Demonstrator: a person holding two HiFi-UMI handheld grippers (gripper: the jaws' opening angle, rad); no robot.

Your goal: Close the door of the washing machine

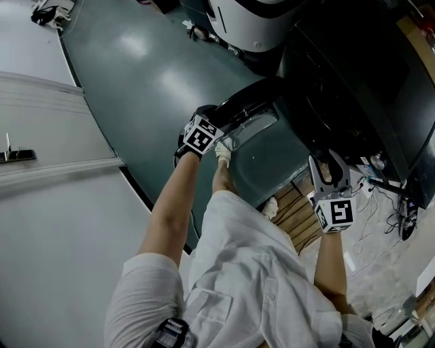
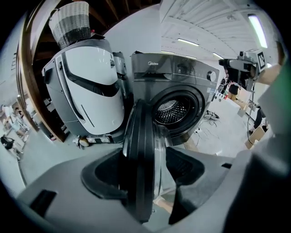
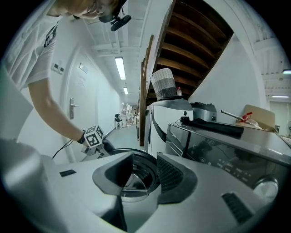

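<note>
The dark front-loading washing machine (image 1: 353, 88) (image 2: 182, 77) stands with its round door (image 1: 255, 112) (image 2: 138, 164) swung wide open, so the drum (image 2: 170, 109) is exposed. My left gripper (image 1: 216, 124) (image 2: 150, 182) is at the door's outer edge. Its jaws straddle the black rim edge-on, and a gap shows on the glass side. My right gripper (image 1: 328, 166) (image 3: 136, 186) hovers in front of the machine at the right, open with nothing between its fingers. In the right gripper view the door (image 3: 145, 166) shows beyond the jaws, with the left gripper's marker cube (image 3: 93, 135) behind it.
A white appliance (image 1: 251, 20) (image 2: 86, 86) with a woven basket (image 2: 75, 22) on top stands next to the washer. A wooden pallet (image 1: 299, 211) and loose cables (image 1: 380, 204) lie on the floor at the right. A pale wall (image 1: 54, 204) runs along the left.
</note>
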